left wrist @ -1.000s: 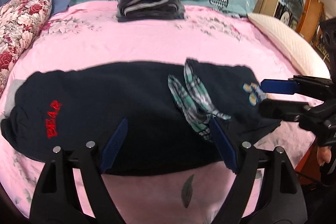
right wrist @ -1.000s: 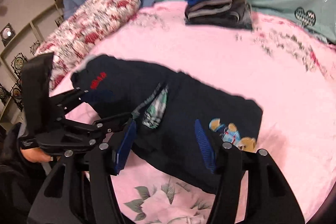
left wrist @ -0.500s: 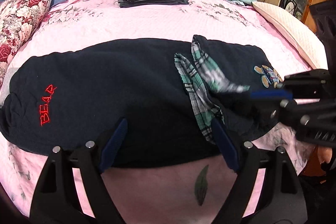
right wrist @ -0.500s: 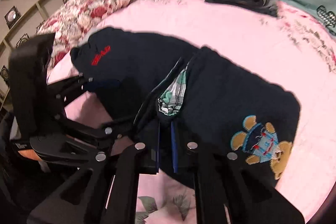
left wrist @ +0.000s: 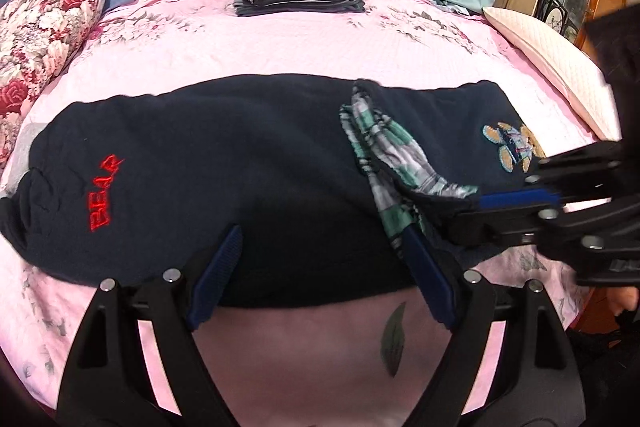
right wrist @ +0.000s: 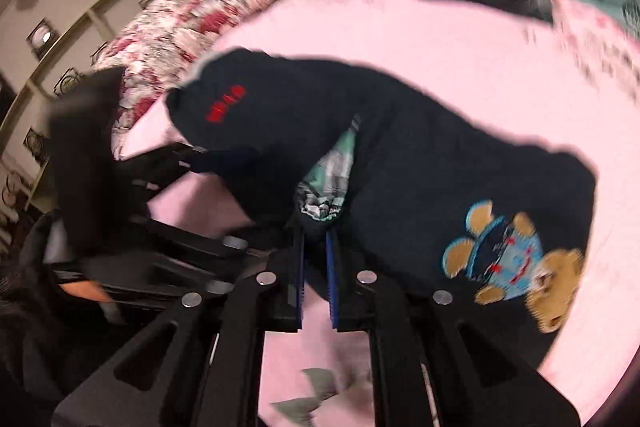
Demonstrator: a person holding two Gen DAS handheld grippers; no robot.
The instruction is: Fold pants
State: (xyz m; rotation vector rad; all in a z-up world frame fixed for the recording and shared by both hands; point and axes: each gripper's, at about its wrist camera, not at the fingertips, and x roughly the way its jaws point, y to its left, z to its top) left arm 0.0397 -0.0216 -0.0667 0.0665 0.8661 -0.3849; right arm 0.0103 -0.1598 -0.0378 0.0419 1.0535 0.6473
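The right gripper (right wrist: 316, 263) has come down from just above the bear patch (right wrist: 516, 263) to the near edge of the dark pants (right wrist: 420, 147). Its jaws have just been closing and now pinch the waistband beside the plaid lining (right wrist: 332, 179).

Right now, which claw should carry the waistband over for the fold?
Right. The right claw is shut on the pants at the plaid-lined waistband; the left claw hangs open over their near edge.
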